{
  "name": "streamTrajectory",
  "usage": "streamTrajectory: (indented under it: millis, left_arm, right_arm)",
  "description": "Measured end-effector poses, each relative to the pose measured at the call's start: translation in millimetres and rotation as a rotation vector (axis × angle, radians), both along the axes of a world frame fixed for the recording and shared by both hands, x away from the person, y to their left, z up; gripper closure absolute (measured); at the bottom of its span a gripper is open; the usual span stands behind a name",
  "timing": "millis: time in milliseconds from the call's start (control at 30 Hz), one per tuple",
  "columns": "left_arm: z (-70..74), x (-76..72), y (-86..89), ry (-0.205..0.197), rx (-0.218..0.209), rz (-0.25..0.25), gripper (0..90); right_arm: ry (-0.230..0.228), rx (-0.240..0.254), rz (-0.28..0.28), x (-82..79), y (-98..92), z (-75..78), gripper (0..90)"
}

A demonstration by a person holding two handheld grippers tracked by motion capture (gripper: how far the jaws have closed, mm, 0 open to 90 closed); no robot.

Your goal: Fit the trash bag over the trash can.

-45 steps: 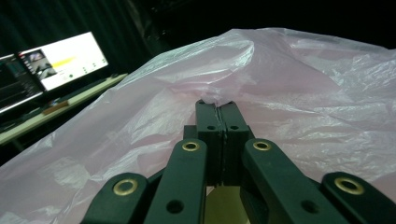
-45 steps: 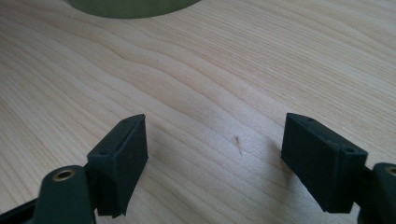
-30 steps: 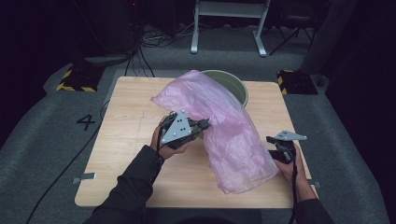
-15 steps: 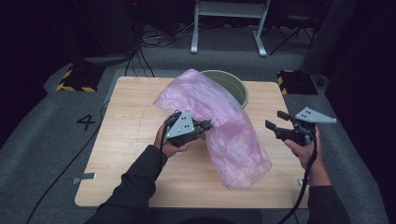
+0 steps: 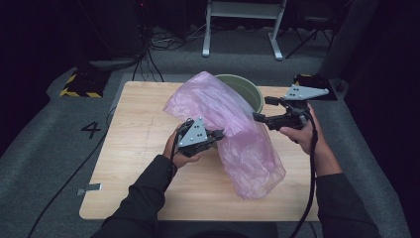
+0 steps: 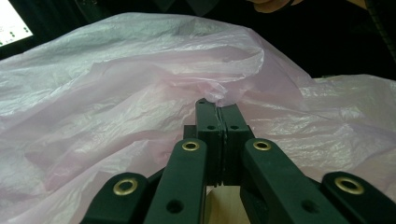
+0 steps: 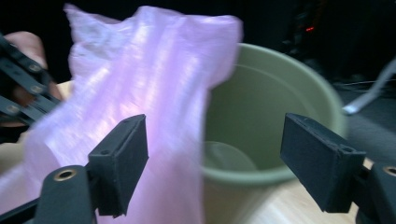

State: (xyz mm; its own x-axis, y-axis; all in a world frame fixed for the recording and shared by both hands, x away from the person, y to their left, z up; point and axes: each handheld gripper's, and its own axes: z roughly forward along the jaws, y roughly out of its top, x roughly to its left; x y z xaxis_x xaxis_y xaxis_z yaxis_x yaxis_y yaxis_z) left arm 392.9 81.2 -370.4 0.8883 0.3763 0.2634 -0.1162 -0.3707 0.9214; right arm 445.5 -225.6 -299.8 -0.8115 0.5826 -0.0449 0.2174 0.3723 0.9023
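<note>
While left gripper (image 6: 218, 108) pinches pink bag (image 6: 116, 93), right gripper (image 7: 212, 161) gapes.

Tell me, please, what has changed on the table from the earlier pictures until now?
The right tool went from the table's near right edge up and away, to beside the green bucket; its jaws have just been opening, nothing between them. The near end of the pink bag shifted slightly. The left tool stayed shut on the bag, and the bucket and table stayed put.
</note>
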Motion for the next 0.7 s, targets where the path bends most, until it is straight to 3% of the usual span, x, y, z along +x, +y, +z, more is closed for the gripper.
streamTrajectory:
  millis: [33, 67, 100, 267, 333, 367, 400, 433, 467, 500, 600, 700]
  left_arm:
    - [-1.0, 0.3, 0.4, 0.002, -0.003, -0.004, 89.0]
    - [-2.0, 0.4, 0.9, 0.009, -0.001, -0.004, 89.0]
    - [-3.9, 1.2, 1.9, 0.01, 0.006, 0.0, 89.0]
    - [-6.9, 1.6, 4.8, 0.017, 0.002, 0.002, 89.0]
    - [-8.1, 1.4, 6.4, 0.015, 0.0, 0.009, 89.0]
    - [-8.0, 1.3, 9.1, 0.015, -0.004, 0.013, 89.0]
    - [-8.0, 1.3, 9.1, 0.015, -0.004, 0.013, 89.0]
    - [-7.7, 1.6, 10.8, 0.012, -0.004, 0.014, 89.0]
    - [-7.8, 1.7, 12.1, 0.015, -0.008, 0.02, 89.0]
    - [-7.6, 1.9, 13.4, 0.014, -0.009, 0.026, 89.0]
    - [-6.3, 1.4, 17.9, 0.009, -0.02, 0.04, 89.0]
    - [-3.6, 1.4, 23.2, 0.002, -0.035, 0.064, 88.9]
  right_arm:
    - [0.036, -0.019, 0.054, 5.5, 11.1, -0.2, 24.1]
    - [0.036, -0.019, 0.054, 5.5, 11.1, -0.2, 24.1]
    - [0.049, -0.053, 0.067, 10.2, 21.7, -0.6, 24.0]
    - [0.095, -0.078, 0.06, 21.9, 37.3, -2.8, 27.8]
    - [0.097, -0.088, 0.054, 24.8, 43.4, -4.7, 41.7]
    - [0.089, -0.137, 0.065, 24.7, 49.3, -6.0, 56.0]
    - [0.089, -0.137, 0.065, 24.7, 49.3, -6.0, 56.0]
    - [0.079, -0.153, 0.064, 23.5, 53.5, -7.1, 68.8]
    - [0.079, -0.153, 0.064, 23.5, 53.5, -7.1, 68.8]
    - [0.067, -0.144, 0.06, 22.4, 54.5, -7.4, 81.6]
    - [0.042, -0.144, 0.05, 20.9, 53.2, -6.9, 87.6]
    - [-0.002, -0.122, -0.004, 14.9, 44.5, -1.6, 89.7]
